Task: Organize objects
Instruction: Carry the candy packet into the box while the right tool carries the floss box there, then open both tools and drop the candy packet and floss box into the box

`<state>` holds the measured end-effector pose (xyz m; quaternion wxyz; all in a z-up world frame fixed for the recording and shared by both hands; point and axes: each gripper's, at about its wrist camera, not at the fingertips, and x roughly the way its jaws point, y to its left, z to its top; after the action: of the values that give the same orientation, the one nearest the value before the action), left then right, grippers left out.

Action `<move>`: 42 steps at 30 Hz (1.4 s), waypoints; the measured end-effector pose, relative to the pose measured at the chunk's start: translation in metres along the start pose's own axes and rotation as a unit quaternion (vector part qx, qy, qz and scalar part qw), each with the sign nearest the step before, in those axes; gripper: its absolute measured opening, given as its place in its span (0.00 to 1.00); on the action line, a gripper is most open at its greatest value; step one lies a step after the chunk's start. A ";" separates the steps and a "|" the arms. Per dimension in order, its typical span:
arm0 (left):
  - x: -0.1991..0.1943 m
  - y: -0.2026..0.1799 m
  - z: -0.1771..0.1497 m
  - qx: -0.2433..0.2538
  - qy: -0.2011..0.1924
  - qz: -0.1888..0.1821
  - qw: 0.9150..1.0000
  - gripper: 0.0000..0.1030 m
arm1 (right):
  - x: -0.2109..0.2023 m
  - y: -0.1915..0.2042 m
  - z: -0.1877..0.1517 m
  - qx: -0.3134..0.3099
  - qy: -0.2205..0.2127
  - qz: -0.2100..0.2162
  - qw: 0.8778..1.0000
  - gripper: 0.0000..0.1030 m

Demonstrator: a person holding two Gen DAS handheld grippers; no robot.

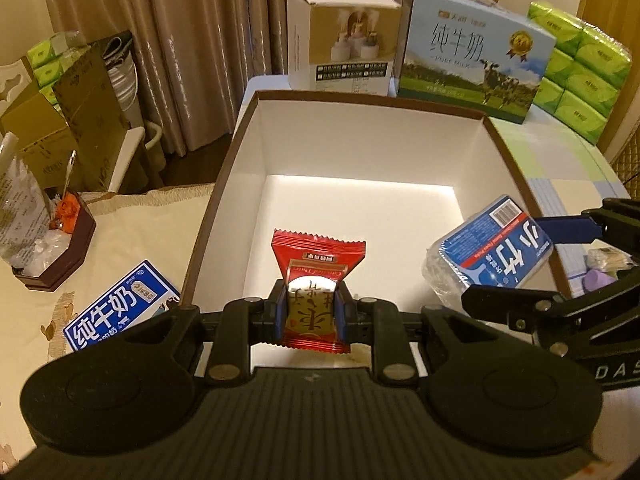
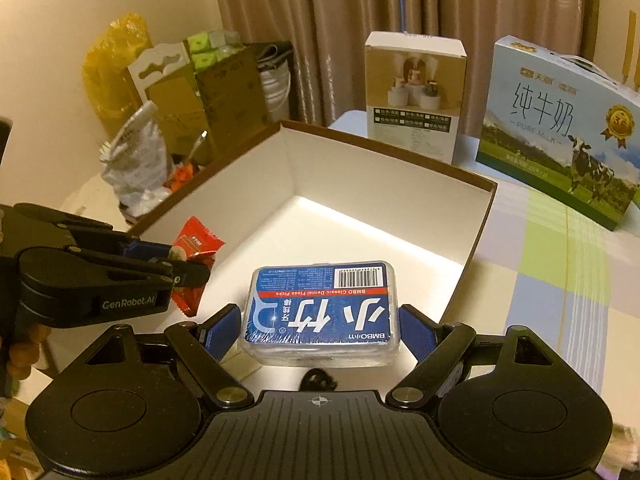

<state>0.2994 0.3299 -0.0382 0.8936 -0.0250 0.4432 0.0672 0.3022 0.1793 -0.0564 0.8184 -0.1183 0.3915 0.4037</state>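
My left gripper [image 1: 310, 314] is shut on a red and gold snack packet [image 1: 316, 280], held over the near edge of a large brown-rimmed white box [image 1: 224, 184]. The same packet [image 2: 196, 246] shows in the right wrist view, pinched in the left gripper [image 2: 182, 262] above the box's left side. My right gripper [image 2: 320, 332] is shut on a blue dental floss pick box [image 2: 322, 312], its blue pads pressing both short ends, above the near part of the white box [image 2: 476, 216]. From the left wrist view the floss box [image 1: 488, 252] hangs over the box's right wall.
A blue milk carton [image 1: 116, 308] lies on the tablecloth left of the box. Behind it stand a white product box [image 1: 340, 40], a pure-milk case [image 1: 472, 48] and green tissue packs [image 1: 580, 64]. A small dark tray [image 1: 56, 248] with clutter sits at the left.
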 end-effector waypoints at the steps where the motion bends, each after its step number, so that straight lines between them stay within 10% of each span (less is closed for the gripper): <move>1: 0.005 0.001 0.002 0.001 0.003 -0.001 1.000 0.19 | 0.003 -0.001 0.002 -0.002 0.002 -0.002 1.000 0.79; 15: 0.049 -0.002 0.017 0.019 0.034 -0.009 0.999 0.21 | 0.028 -0.011 0.013 -0.025 0.015 -0.019 0.999 0.79; 18: 0.054 -0.002 0.016 0.024 0.038 -0.011 0.999 0.27 | 0.030 -0.012 0.015 -0.028 0.018 -0.016 0.999 0.56; 42: 0.028 -0.002 0.006 0.021 0.038 -0.019 0.999 0.56 | 0.015 -0.006 0.001 -0.035 0.030 -0.008 0.999 0.58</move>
<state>0.3215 0.3317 -0.0570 0.8775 -0.0168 0.4776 0.0395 0.3126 0.1845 -0.0673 0.8047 -0.1618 0.4008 0.4071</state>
